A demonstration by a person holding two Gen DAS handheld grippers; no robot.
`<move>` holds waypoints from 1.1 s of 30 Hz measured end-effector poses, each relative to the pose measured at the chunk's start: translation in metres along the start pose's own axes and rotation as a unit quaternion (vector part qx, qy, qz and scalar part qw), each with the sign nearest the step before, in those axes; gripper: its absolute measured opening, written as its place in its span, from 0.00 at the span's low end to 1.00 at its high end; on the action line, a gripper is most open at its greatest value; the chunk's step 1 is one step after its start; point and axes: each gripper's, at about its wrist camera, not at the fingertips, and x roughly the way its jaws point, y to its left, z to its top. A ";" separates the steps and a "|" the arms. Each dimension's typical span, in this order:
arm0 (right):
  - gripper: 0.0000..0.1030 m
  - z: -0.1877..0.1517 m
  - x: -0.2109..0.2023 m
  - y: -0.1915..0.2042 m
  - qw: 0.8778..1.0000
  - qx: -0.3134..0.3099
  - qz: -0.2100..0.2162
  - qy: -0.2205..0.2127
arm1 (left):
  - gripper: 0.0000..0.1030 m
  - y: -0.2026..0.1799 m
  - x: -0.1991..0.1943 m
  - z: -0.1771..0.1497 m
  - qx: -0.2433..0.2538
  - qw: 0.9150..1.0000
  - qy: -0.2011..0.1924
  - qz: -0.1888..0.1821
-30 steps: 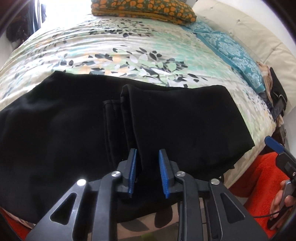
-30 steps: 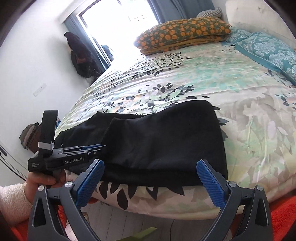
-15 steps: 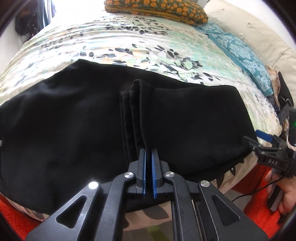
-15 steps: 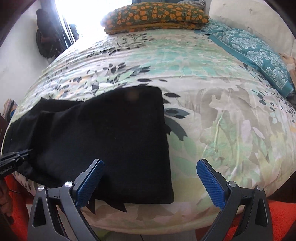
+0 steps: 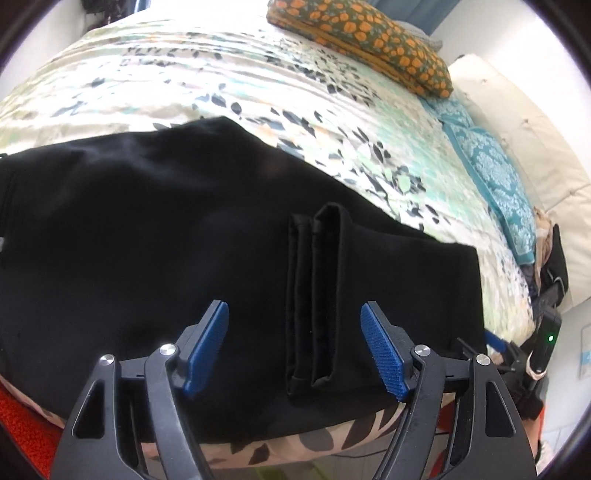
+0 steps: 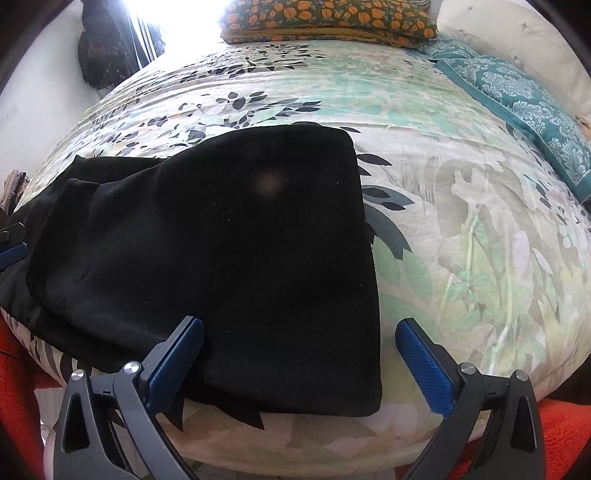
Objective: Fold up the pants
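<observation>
Nearest to us in the left wrist view, our left gripper (image 5: 294, 349) is hanging with its blue pads spread wide apart, released and grasping nothing. Between and just beyond its fingers, the black pants (image 5: 166, 236) are lying on the bed (image 5: 258, 99), and we are seeing the two hemmed leg ends (image 5: 314, 299) stacked side by side on top of the lower layer, their edges running away from us. This hem detail is showing only from the left view. At that view's right edge the body of our other tool is peeking in with a small green light (image 5: 551, 337).

In the right wrist view, our right gripper (image 6: 299, 354) is likewise standing wide open and empty, its left pad over the near edge of the pants (image 6: 221, 258) and its right pad over the bare floral bedspread (image 6: 461, 240). Here we are seeing what the left view hides: the folded right-hand edge of the cloth, straight and squared at the near corner, close to the mattress edge. A blue fingertip of our left gripper (image 6: 13, 253) is showing at the far left.

Farther off, both views are showing an orange-flowered pillow (image 6: 325, 18) at the far side of the bed and a teal patterned pillow (image 6: 524, 107) to the right. Only the right view is showing dark clothing (image 6: 107, 44) hanging by the bright window.
</observation>
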 end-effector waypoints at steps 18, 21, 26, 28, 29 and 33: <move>0.72 0.025 -0.061 -0.056 0.950 0.143 0.263 -0.091 | 0.15 -0.024 0.018 -0.016 0.079 0.995 0.017 0.049; 0.38 0.011 -0.012 -0.014 0.981 0.070 0.179 0.020 | 0.22 -0.024 0.020 -0.015 0.074 0.996 0.020 0.047; 0.32 0.000 -0.007 0.024 0.996 -0.042 0.078 0.003 | 0.48 -0.010 0.004 -0.009 0.023 0.998 0.018 0.053; 0.33 -0.005 -0.007 0.021 0.996 -0.035 0.078 -0.008 | 0.50 -0.017 -0.020 -0.005 0.023 0.996 -0.039 0.080; 0.33 -0.005 -0.007 0.019 0.996 -0.027 0.081 -0.010 | 0.52 -0.026 -0.031 -0.003 0.039 0.993 -0.070 0.091; 0.32 -0.004 -0.006 0.018 0.997 -0.032 0.075 -0.012 | 0.60 -0.069 -0.038 -0.004 0.109 0.988 -0.110 0.023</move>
